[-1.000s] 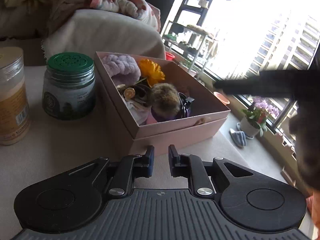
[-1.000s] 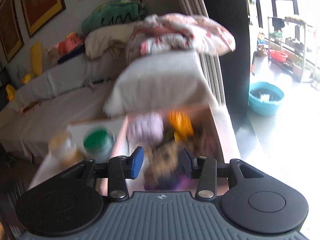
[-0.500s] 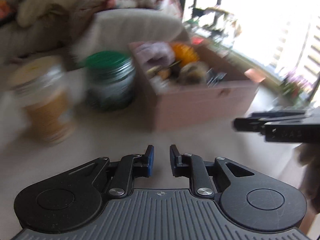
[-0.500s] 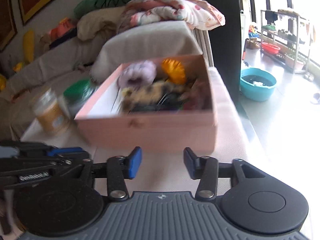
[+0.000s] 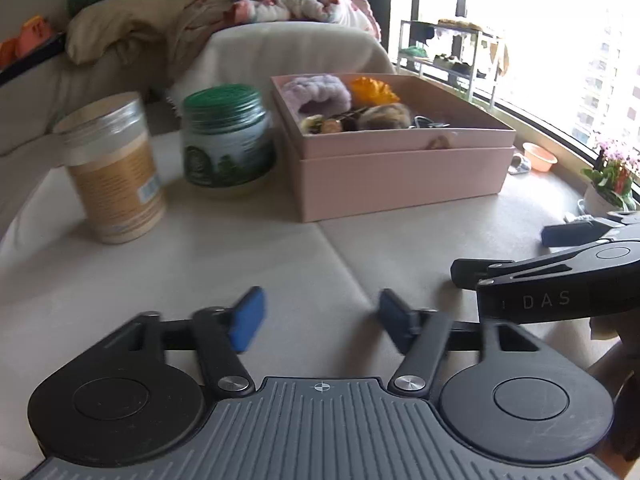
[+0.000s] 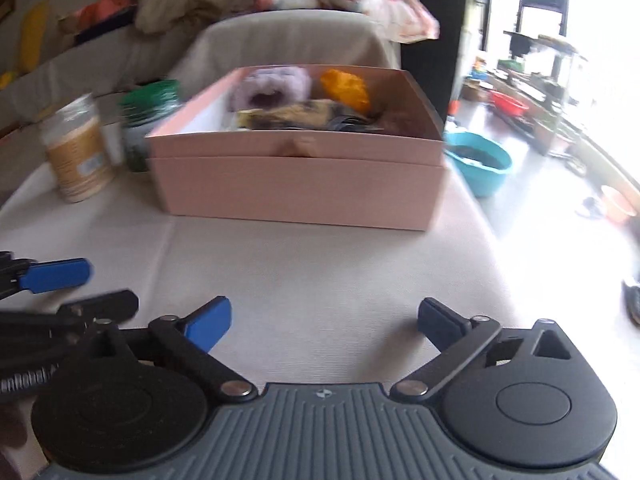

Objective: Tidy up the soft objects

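Left gripper (image 5: 320, 322) is hovering low over the table (image 5: 200, 272), jaws opening, nothing between the blue pads (image 5: 248, 318). Right gripper (image 6: 324, 322) is doing the same beside it, jaws opening wide, empty, pads (image 6: 210, 322) clear of the cloth. Each gripper is showing in the other's view: the right one is poking in from the right edge of the left view, the left one from the left edge of the right view.

Past both grippers, the pink box (image 5: 400, 172) is sitting open on the table, well apart from the jaws. Soft things are lying inside it: purple scrunchie (image 5: 318, 90) at the back, orange flower (image 5: 374, 90) just beside it, brown pompom (image 5: 384, 116) in front, darker small bits around them, too blurred to name. Left of the box, green-lid jar (image 5: 228, 140) is standing upright, near it a tan jar (image 5: 114, 168), also upright. Behind the table, a sofa (image 5: 280, 52) is carrying piled bedding (image 5: 280, 0).
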Tool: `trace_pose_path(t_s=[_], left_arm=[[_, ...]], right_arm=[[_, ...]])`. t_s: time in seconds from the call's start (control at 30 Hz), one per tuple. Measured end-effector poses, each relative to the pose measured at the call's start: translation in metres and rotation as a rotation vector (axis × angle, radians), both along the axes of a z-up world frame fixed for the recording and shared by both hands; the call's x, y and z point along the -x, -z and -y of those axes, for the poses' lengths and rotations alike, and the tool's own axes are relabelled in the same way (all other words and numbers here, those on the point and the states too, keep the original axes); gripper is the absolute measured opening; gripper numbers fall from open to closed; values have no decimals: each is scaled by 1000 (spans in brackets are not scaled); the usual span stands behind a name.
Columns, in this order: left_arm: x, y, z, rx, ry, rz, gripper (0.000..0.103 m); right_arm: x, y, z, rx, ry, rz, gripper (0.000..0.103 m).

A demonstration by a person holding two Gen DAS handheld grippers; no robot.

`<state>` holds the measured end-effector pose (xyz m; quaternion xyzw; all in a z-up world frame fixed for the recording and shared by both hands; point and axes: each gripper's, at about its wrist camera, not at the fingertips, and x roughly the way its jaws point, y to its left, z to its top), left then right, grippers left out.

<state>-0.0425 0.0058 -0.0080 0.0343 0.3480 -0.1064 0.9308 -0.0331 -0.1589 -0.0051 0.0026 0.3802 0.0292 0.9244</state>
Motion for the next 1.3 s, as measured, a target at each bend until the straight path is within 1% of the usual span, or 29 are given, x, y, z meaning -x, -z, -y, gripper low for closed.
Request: trace_pose_path(t_s=[0.1,0.13,0.17,0.2,0.3,0.33,0.4,1.3], left_arm=[[-1,0,0,49,-51,10,75],[0,1,0,49,-64,16,73],[3,1,0,40,-77,23,67],[4,1,2,26,-90,32,66],[4,3,5,-2,-125,53,65],[4,4,7,-12,-136,62,67],[2,5,8,-16,-146,67,68],[1,5,7,-11,-149,66,68]], right_arm=[[2,1,4,2,51,3,103],[1,2,4,2,56,5,103],[1,2,2,8,58,8,103],[2,3,2,12,54,21,103],[7,8,5,5,50,81,103],[7,7,5,4,50,81,103],[8,7,3,7,41,82,103],[8,7,3,5,34,82,103]])
